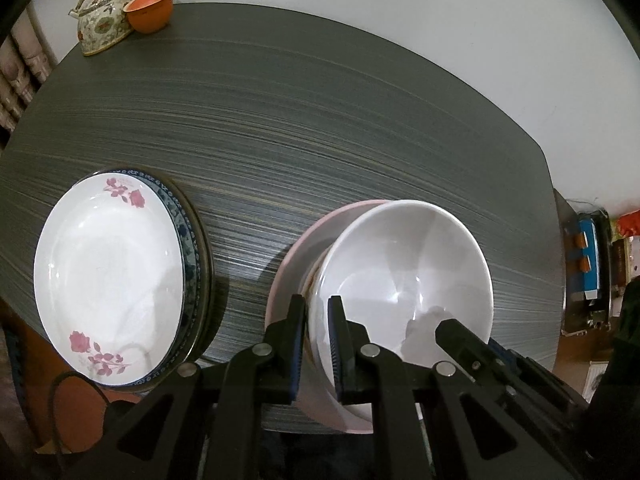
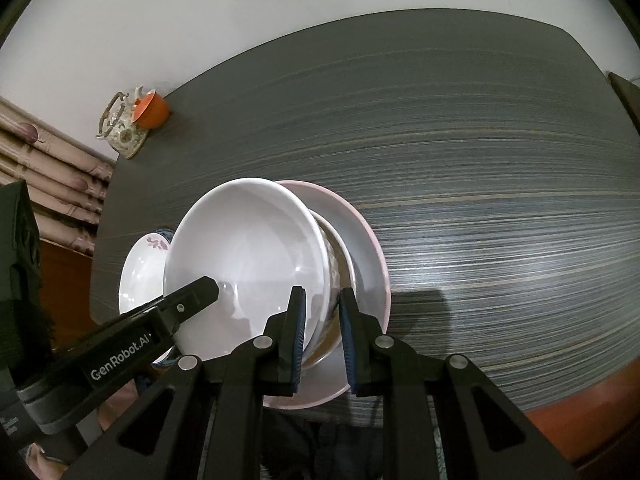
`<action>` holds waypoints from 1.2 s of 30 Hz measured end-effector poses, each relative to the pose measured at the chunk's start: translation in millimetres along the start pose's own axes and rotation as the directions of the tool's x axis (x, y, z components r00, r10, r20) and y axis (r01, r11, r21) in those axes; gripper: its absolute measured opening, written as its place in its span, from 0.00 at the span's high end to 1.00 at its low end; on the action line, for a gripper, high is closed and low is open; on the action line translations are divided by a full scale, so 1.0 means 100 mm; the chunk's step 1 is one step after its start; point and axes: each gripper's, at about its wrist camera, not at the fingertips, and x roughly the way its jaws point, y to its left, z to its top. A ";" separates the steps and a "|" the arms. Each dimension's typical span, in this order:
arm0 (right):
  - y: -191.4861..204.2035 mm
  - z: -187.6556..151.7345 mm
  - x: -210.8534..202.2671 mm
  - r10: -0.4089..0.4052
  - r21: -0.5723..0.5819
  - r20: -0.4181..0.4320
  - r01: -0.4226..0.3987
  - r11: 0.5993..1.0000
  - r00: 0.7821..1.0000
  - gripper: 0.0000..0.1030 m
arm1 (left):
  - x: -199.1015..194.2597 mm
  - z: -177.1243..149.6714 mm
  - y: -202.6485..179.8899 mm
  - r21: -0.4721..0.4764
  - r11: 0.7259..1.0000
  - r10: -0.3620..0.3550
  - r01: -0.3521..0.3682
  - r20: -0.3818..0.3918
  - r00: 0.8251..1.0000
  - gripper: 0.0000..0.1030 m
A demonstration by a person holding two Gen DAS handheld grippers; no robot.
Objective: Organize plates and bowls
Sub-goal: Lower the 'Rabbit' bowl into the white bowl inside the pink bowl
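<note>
A white bowl (image 1: pixel 404 268) sits on another bowl (image 2: pixel 340 256) inside a pink-rimmed plate (image 1: pixel 296 256) near the table's front edge. My left gripper (image 1: pixel 318 344) is shut on the white bowl's left rim. My right gripper (image 2: pixel 323 332) straddles the right rim of the white bowl (image 2: pixel 248 252), jaws narrowly apart; its finger also shows in the left wrist view (image 1: pixel 460 332). To the left, a rose-patterned plate (image 1: pixel 108 280) lies on a blue-patterned plate (image 1: pixel 188 232).
A floral teapot (image 1: pixel 104 16) and an orange cup (image 1: pixel 150 10) stand at the table's far left corner. The dark striped table (image 1: pixel 320 120) stretches beyond the dishes. A cluttered shelf (image 1: pixel 592 256) stands past the right edge.
</note>
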 end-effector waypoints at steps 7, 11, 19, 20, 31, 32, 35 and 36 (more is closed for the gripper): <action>-0.01 0.01 0.03 -0.003 -0.002 -0.008 0.003 1.000 1.000 0.83 | 0.01 -0.02 -0.03 0.009 1.000 0.007 -0.007 0.004 1.000 0.89; -0.01 0.01 0.03 -0.003 -0.005 -0.006 0.003 1.000 1.000 0.82 | 0.02 -0.02 -0.04 0.009 1.000 0.010 -0.010 0.006 1.000 0.89; 0.01 -0.01 0.02 0.000 -0.007 -0.002 0.000 1.000 1.000 0.79 | 0.01 -0.02 -0.06 0.012 1.000 0.016 -0.016 0.012 1.000 0.89; 0.00 -0.02 0.02 0.001 -0.006 -0.001 -0.001 1.000 1.000 0.78 | 0.01 -0.03 -0.06 0.011 1.000 0.016 -0.016 0.011 1.000 0.89; 0.00 -0.07 0.00 0.005 -0.007 0.006 -0.005 1.000 1.000 0.75 | 0.00 -0.03 -0.01 0.004 1.000 0.008 -0.008 0.013 1.000 0.87; 0.00 -0.07 0.00 0.004 -0.009 0.006 -0.004 1.000 1.000 0.75 | 0.00 -0.03 -0.01 0.003 1.000 0.008 -0.008 0.015 1.000 0.87; 0.01 -0.08 -0.01 0.003 -0.010 0.008 -0.003 1.000 1.000 0.74 | -0.03 -0.02 0.00 -0.002 1.000 0.008 -0.008 0.026 1.000 0.87; 0.01 -0.08 -0.01 -0.001 -0.015 0.009 0.001 1.000 1.000 0.74 | -0.04 -0.02 0.01 -0.002 1.000 0.006 -0.006 0.028 1.000 0.87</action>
